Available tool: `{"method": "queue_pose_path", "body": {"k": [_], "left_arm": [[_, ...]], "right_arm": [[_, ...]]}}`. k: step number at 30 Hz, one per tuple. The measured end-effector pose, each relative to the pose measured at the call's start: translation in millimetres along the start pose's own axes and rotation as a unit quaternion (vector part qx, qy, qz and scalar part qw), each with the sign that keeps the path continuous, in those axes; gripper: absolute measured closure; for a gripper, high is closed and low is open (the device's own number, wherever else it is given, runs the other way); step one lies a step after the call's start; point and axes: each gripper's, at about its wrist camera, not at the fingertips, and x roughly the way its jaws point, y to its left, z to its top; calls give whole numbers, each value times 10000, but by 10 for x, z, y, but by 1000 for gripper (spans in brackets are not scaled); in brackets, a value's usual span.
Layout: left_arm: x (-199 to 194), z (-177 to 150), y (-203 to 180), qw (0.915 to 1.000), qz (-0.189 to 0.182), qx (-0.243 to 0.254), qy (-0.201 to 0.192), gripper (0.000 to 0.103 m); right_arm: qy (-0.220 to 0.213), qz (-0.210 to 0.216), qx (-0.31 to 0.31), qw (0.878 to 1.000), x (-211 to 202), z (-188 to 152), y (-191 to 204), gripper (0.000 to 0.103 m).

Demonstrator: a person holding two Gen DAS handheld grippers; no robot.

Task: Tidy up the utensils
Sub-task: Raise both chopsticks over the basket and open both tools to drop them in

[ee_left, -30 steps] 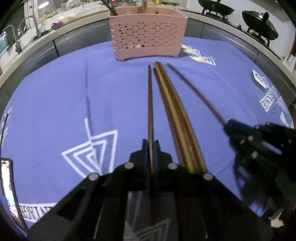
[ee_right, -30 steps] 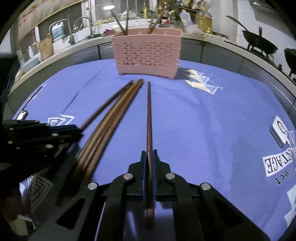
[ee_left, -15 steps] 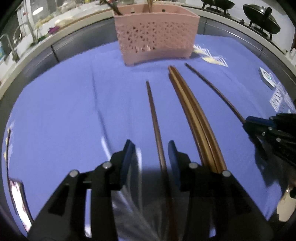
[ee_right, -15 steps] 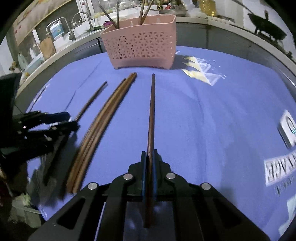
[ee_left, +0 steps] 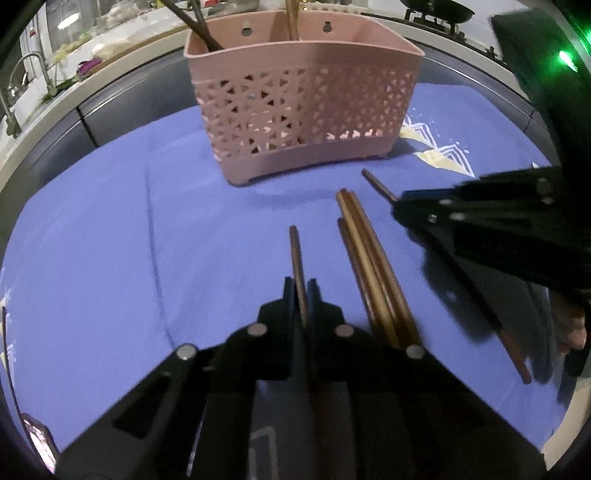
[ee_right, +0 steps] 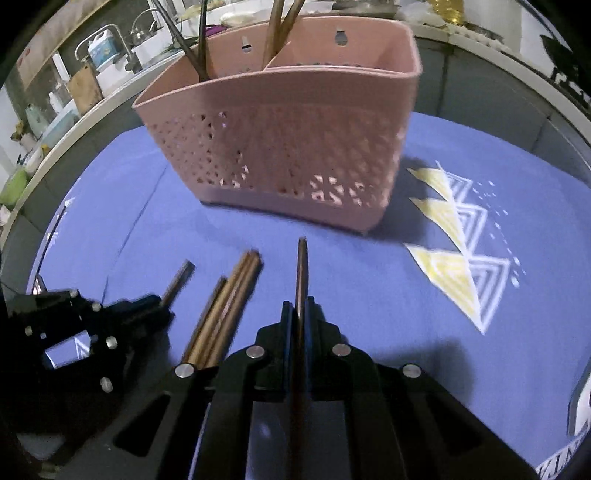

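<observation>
A pink perforated utensil basket (ee_left: 303,107) stands on the blue cloth and also shows in the right wrist view (ee_right: 280,136); several chopsticks stand in it. My left gripper (ee_left: 302,291) is shut on a dark brown chopstick (ee_left: 295,251) whose tip points at the basket. My right gripper (ee_right: 301,310) is shut on another dark chopstick (ee_right: 302,266), also pointing at the basket. A bundle of lighter brown chopsticks (ee_left: 369,266) lies on the cloth between the two grippers, seen too in the right wrist view (ee_right: 229,306).
The blue cloth (ee_left: 110,240) with white and yellow triangle prints (ee_right: 450,254) covers the table. A counter with a sink and tap (ee_left: 22,85) runs behind the basket. A wok on a stove (ee_left: 436,11) is at the back right.
My left gripper opened, slid forward along its chopstick and shut on it again nearer the tip. Both grippers have moved closer to the basket.
</observation>
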Motion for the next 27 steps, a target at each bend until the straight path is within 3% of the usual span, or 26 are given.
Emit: {"method": "queue_pose_path", "body": {"k": [4,9,14,18,21,24,27], "left_arm": [[-175,25,111,9996,-150,-195,-156,98],[-934,129,281,9944,-416,-307,-924,98],[-1761,344,348,9809,-534,-305,-1848,98],[-2300,712,369,9674,-509,-254,-2470,98],[-2622,1061,351,9552,-246,-196,-2944,98],[-2730,1400,323,9488,-112,-178,-3153,98],[-2632,1613,293,9487,69,-152,-3158,98]], "right_arm": [[-138,269,192,9994,-208,-63,-22,98],[-1029,756,41,9918,-981,-230,37,98],[-2132,907,8,9728,-1777,-145,67,98],[-2882,843,39,9539,-2195,275,215,98],[-3353,656,61,9398,-2414,616,254,98],[-3709,485,104,9273,-2507,957,262,98],[-3902,260,73,9203,-2405,1226,307,98]]}}
